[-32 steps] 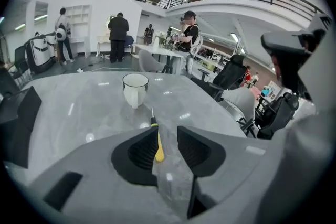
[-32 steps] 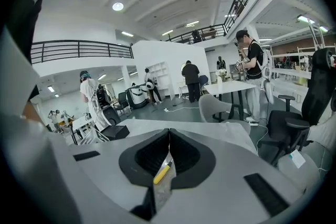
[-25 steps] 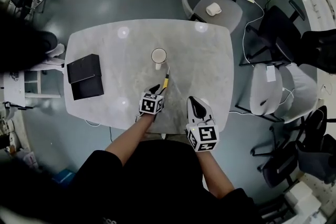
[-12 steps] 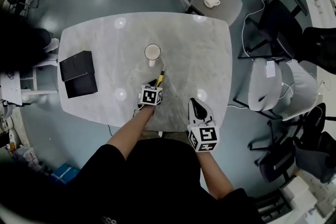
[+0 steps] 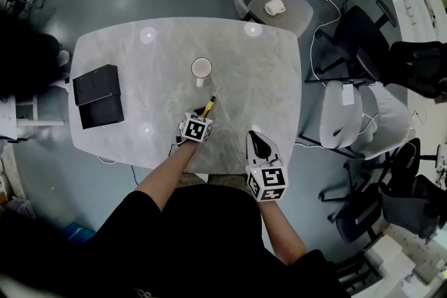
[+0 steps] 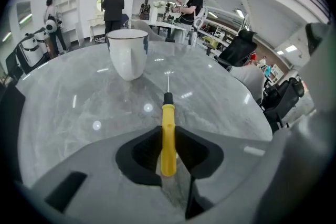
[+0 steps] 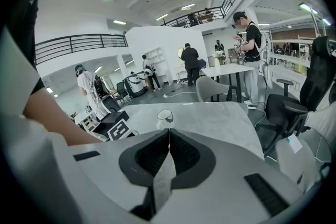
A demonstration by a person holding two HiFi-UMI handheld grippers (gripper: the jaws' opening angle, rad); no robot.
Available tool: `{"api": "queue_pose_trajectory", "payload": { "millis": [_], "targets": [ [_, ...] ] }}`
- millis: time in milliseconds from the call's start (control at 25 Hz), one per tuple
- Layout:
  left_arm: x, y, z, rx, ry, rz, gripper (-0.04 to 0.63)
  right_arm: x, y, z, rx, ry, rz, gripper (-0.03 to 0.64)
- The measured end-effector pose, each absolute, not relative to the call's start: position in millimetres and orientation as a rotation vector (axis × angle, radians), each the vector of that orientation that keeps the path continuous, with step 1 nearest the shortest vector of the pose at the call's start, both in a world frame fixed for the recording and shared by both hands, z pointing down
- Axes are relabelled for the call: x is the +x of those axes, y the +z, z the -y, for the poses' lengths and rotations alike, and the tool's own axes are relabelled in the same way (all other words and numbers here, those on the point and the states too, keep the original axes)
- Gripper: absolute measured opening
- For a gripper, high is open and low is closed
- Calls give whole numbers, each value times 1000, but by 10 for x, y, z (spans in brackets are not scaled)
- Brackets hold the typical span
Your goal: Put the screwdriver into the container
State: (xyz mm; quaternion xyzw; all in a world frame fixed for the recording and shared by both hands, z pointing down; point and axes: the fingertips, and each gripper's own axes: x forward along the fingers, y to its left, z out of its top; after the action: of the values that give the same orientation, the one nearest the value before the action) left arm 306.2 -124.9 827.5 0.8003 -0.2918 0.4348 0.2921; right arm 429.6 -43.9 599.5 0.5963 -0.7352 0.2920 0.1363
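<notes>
Down comes the left gripper (image 5: 204, 113) since a second ago. It now sits over the screwdriver (image 5: 209, 105) that then lay clear ahead of it, and its jaws have just been closing with the yellow handle between them.

Head view: only the front of the handle and the thin shaft poke out beyond the left gripper's tips, pointing toward the container (image 5: 201, 68), a white cup standing upright a little farther ahead on the bench (image 5: 265, 73). The right gripper (image 5: 255, 137) hangs off to the left gripper's right, nearer the person, over the bench's near edge. A black box (image 5: 98, 95) lies well off to the left gripper's left.

Left gripper view: the pads are clamped on the yellow handle (image 6: 168, 134) from both sides. The black collar and shaft run straight out ahead, low over the bench. The container (image 6: 127, 52) stands ahead and slightly left, apart from the shaft's tip.

Right gripper view: the right gripper's (image 7: 168, 136) jaws are pressed together with nothing between them. The container (image 7: 165, 116) shows small just past their tips.
</notes>
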Motion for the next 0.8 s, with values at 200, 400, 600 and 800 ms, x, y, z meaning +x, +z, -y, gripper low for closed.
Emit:
{"api": "queue_pose_trajectory", "payload": {
  "millis": [200,400,600,800],
  "targets": [
    [2847,8178,1033,2207,1138,734,86,3976,5877,329,1724,783,2130,12],
    [2392,8061,1006,2256,1104,741,86,3453,5837,375,1722,753,2169,12],
    [1773,7846,940,2278,1006,782,86,2709,5687,367,1644,697,2226,12],
    [1175,7620,894,2291,957,797,86,2014,5514,420,1648,688,2265,12]
  ]
}}
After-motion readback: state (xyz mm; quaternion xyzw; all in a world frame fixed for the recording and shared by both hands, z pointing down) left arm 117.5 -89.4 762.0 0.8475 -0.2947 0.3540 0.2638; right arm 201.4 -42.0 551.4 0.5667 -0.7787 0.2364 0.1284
